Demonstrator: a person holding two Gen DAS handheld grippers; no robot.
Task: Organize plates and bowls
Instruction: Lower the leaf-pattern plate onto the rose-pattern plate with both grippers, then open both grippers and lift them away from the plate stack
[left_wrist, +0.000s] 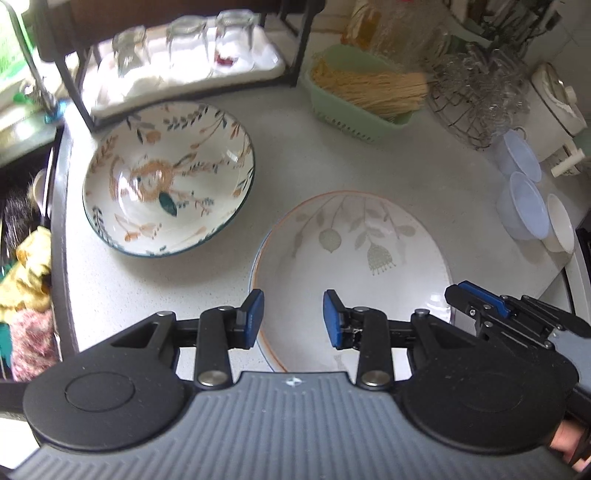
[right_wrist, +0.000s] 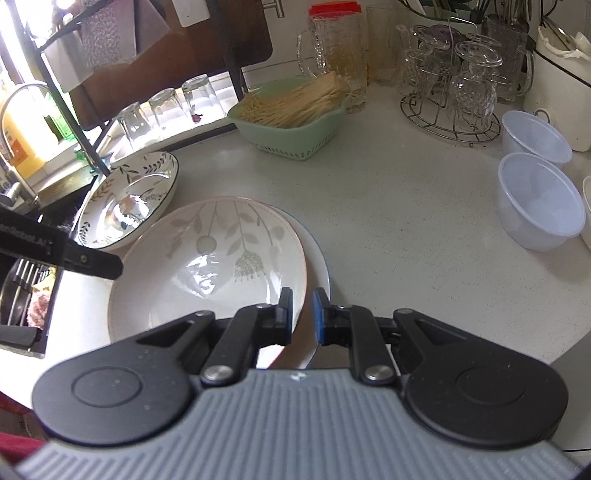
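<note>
Because the pale floral plate sits stacked on a blue-rimmed plate on the counter, the right gripper comes in at the near rim, its narrow jaws straddling the upper plate's edge; whether they pinch it, I cannot tell. The left gripper hovers wide open and empty above the same plate, likely to steady it. The leaf-patterned bowl waits just beside the stack, by the rack.

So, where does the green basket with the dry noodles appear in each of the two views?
Left wrist: green basket at upper right of centre, behind the floral plate.
Right wrist: green basket at upper centre, well behind the same plate.
Shared landmark: the wire glass rack to the basket's right.
</note>
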